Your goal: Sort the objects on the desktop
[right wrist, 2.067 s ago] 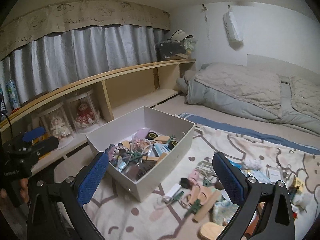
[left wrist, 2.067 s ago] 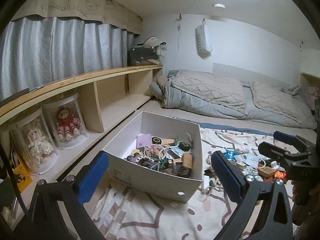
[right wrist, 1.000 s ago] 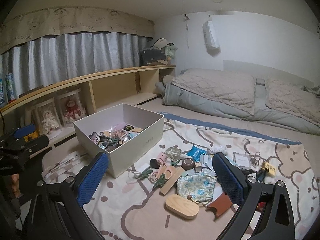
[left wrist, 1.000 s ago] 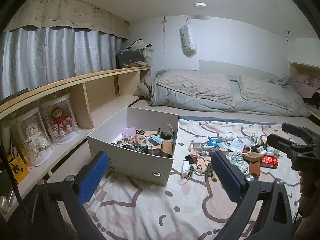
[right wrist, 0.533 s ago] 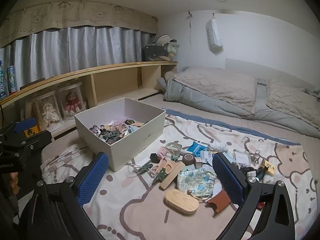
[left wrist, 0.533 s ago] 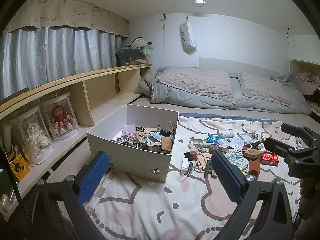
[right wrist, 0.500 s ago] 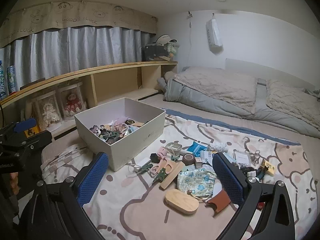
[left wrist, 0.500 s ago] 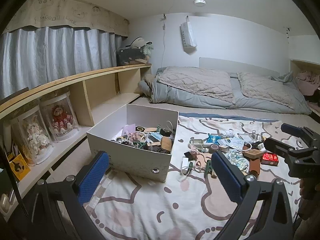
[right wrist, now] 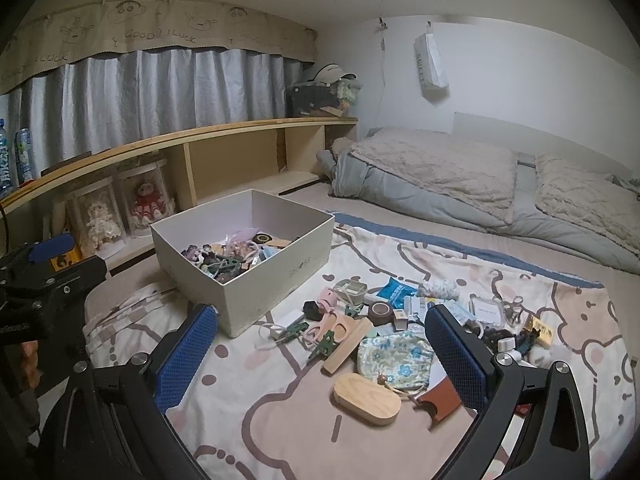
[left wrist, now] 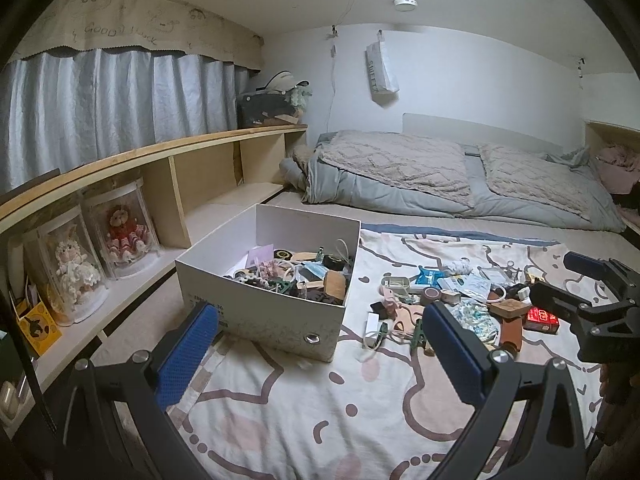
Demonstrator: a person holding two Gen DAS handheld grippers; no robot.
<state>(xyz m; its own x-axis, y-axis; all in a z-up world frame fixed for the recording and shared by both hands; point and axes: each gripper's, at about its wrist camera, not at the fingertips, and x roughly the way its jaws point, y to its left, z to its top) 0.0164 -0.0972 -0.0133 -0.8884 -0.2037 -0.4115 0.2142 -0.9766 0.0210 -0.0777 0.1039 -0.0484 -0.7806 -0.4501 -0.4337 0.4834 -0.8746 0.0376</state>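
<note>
Hovering wide open and empty, the right hand-held gripper (right wrist: 320, 344) and left hand-held gripper (left wrist: 318, 340) risk snagging neighbouring clutter ahead: scissors (right wrist: 332, 326) touch clips beside the box (right wrist: 276, 280).

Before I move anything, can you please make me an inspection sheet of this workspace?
Surface: patterned blanket spread over a bed.
Job's things: open white box partly filled with small items; oval wooden piece, floral pouch, pink scissors and tape roll lie loose on the blanket.
Clutter: many more small items are scattered to the right of the box.
Grippers: left gripper open, empty; right gripper open, empty.
Cables: a thin white cord lies beside the box.
Surroundings: wooden shelf with two dolls in clear cases, grey curtain, folded bedding.
</note>
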